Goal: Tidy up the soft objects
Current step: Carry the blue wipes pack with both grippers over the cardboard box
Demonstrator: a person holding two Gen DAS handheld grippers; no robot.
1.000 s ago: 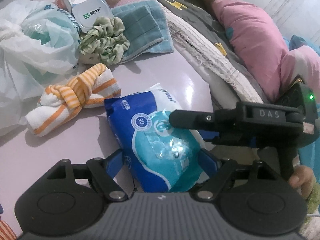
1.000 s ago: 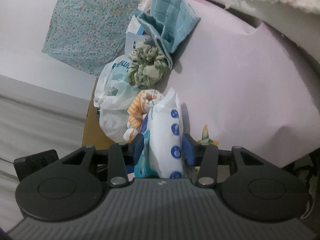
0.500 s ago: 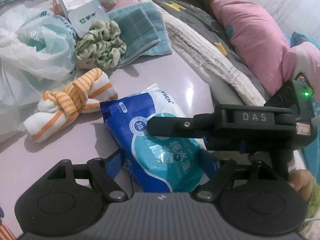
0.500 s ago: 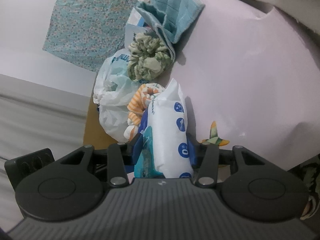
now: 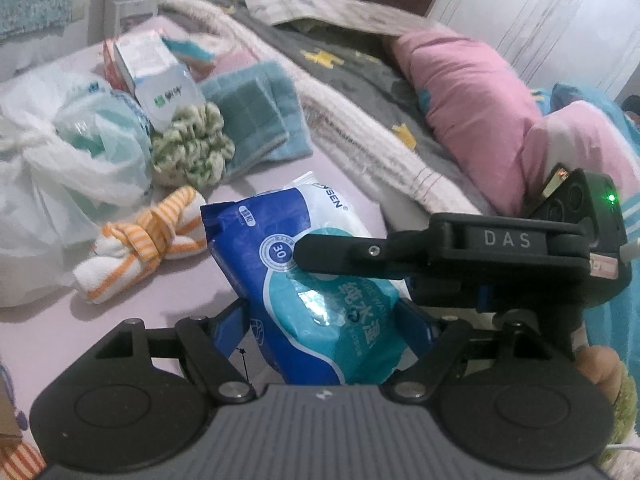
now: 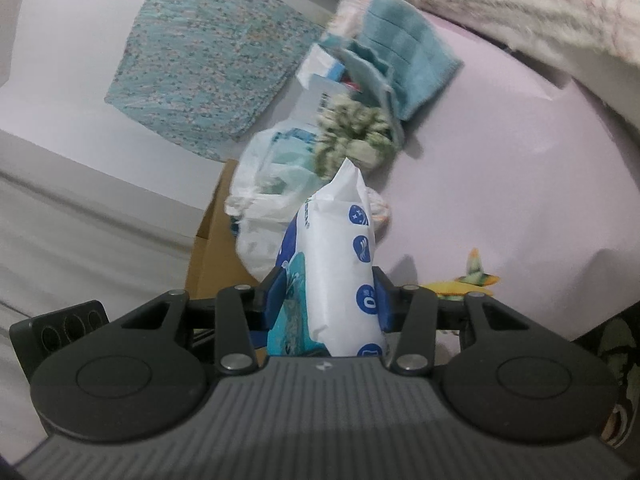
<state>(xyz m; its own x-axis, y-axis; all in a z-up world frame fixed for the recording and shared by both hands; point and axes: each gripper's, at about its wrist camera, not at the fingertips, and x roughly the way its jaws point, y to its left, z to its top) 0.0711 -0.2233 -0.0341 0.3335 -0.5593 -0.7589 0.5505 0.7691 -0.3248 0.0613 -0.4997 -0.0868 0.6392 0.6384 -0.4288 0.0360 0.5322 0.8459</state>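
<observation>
A blue and teal wet wipes pack point(image 5: 248, 232) hangs above the lilac sheet point(image 5: 60, 308), gripped from two sides. My left gripper point(image 5: 324, 318) is shut on its near end, blue pads pressing both sides. My right gripper point(image 6: 330, 292) is shut on the pack point(image 6: 344, 264) across its thin edges; its black finger point(image 5: 360, 256) crosses the pack's top in the left wrist view. Behind lie an orange-striped knotted towel point(image 5: 148, 244), a green scrunchie point(image 5: 192, 152) and a folded teal cloth point(image 5: 256, 116).
A white plastic bag point(image 5: 60, 168) and a small carton point(image 5: 148, 60) sit at the back left. Blankets and a pink pillow point(image 5: 472, 100) fill the right. A cardboard box point(image 6: 212, 248) stands beyond the sheet's edge. A hand point(image 5: 600, 364) shows at lower right.
Both grippers have risen together with the wipes pack between them, and the pack has come up off the sheet. The towel and scrunchie stay where they were.
</observation>
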